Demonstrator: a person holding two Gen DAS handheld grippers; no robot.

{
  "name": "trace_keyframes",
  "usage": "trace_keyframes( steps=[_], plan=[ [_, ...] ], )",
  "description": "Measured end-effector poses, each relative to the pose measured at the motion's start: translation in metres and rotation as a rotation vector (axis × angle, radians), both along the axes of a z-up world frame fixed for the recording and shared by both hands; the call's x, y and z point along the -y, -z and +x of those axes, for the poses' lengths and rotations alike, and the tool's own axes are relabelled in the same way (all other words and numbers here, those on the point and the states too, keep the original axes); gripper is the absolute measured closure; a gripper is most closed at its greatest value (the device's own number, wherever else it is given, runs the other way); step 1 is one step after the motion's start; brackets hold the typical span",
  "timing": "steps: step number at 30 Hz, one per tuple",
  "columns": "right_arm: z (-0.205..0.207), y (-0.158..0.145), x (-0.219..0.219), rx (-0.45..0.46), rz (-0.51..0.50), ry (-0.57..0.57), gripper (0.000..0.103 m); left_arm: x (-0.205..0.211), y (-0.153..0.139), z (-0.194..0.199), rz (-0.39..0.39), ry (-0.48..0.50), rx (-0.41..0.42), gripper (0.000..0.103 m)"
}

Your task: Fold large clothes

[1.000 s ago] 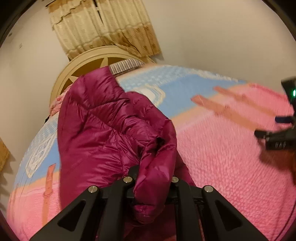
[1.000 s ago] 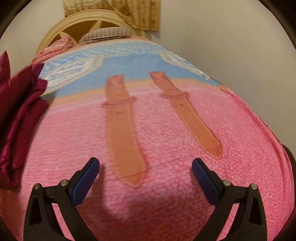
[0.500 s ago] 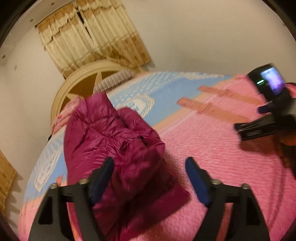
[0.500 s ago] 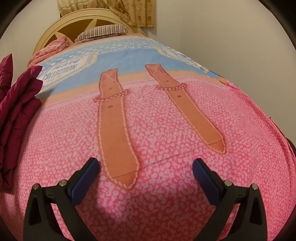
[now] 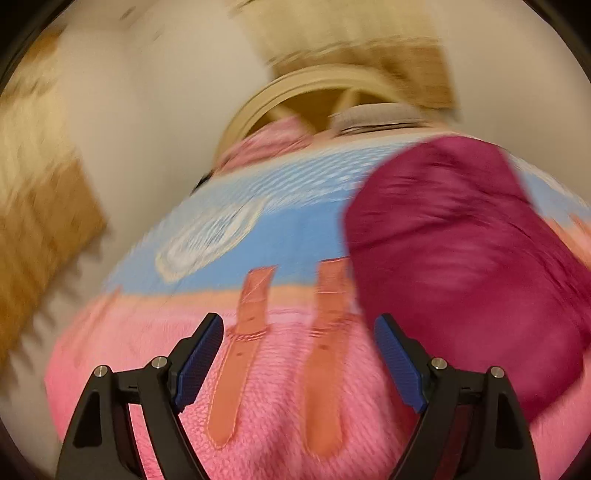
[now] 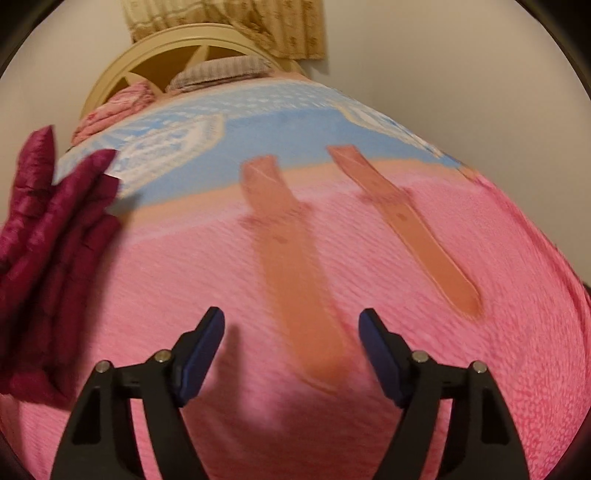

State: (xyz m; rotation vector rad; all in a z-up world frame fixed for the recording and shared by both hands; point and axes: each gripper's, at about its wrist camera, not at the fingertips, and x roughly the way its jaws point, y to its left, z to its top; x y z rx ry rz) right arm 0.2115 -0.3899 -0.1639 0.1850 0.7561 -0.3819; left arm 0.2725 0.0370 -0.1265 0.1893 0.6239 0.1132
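Observation:
A magenta quilted down jacket lies bunched on the pink and blue bedspread, filling the right half of the blurred left wrist view. My left gripper hangs over bare bedspread to the jacket's left; its jaws are opening and nothing is between them. In the right wrist view the same jacket lies at the left edge. My right gripper hovers over the pink bedspread, well right of the jacket; its jaws are closing on nothing.
Orange strap shapes are printed across the bedspread. A cream headboard, a striped pillow and a folded pink blanket are at the far end. Curtains hang behind. A wooden piece of furniture stands left of the bed.
My left gripper let go of the jacket, opened and swung left, so the jacket now lies to its right. The right gripper's jaws narrowed and it shifted slightly.

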Motion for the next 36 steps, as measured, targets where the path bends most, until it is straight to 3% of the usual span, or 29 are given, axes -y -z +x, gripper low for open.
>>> trace_keyframes(
  steps=[3,5,6,10,12,16,20,23,26,31,36],
  plan=[
    [0.019,-0.032,-0.025,0.059,0.003,-0.046,0.025,-0.017,-0.006,0.025,-0.227,-0.025,-0.01,0.019],
    [0.034,-0.063,-0.051,0.112,-0.026,-0.086,0.025,-0.014,-0.011,0.037,-0.296,-0.045,0.004,0.018],
    [0.04,-0.074,-0.064,0.132,-0.04,-0.102,0.025,-0.007,-0.013,0.046,-0.298,-0.042,0.0,0.018],
    [0.072,-0.111,-0.126,0.186,-0.12,-0.171,0.023,0.022,-0.014,0.074,-0.167,-0.083,0.017,0.018],
    [0.089,-0.116,-0.15,0.195,-0.121,-0.201,0.021,0.025,-0.011,0.084,-0.164,-0.084,0.012,0.018],
    [0.126,-0.095,-0.176,0.149,-0.145,-0.215,0.021,0.018,0.002,0.098,-0.183,-0.09,-0.027,0.018],
    [0.148,-0.052,-0.158,0.065,-0.134,-0.157,0.022,0.021,0.023,0.107,-0.168,-0.07,-0.069,0.018],
    [0.152,-0.027,-0.14,0.035,-0.088,-0.127,0.022,0.026,0.039,0.112,-0.207,-0.054,-0.1,0.018],
    [0.15,-0.017,-0.126,0.041,-0.049,-0.104,0.022,0.035,0.045,0.115,-0.213,-0.056,-0.097,0.018],
    [0.149,-0.005,-0.115,0.041,-0.015,-0.086,0.022,0.051,0.049,0.117,-0.137,-0.046,-0.073,0.016],
    [0.151,0.005,-0.11,0.039,0.013,-0.097,0.022,0.055,0.057,0.119,-0.12,-0.033,-0.077,0.014]
  ],
)
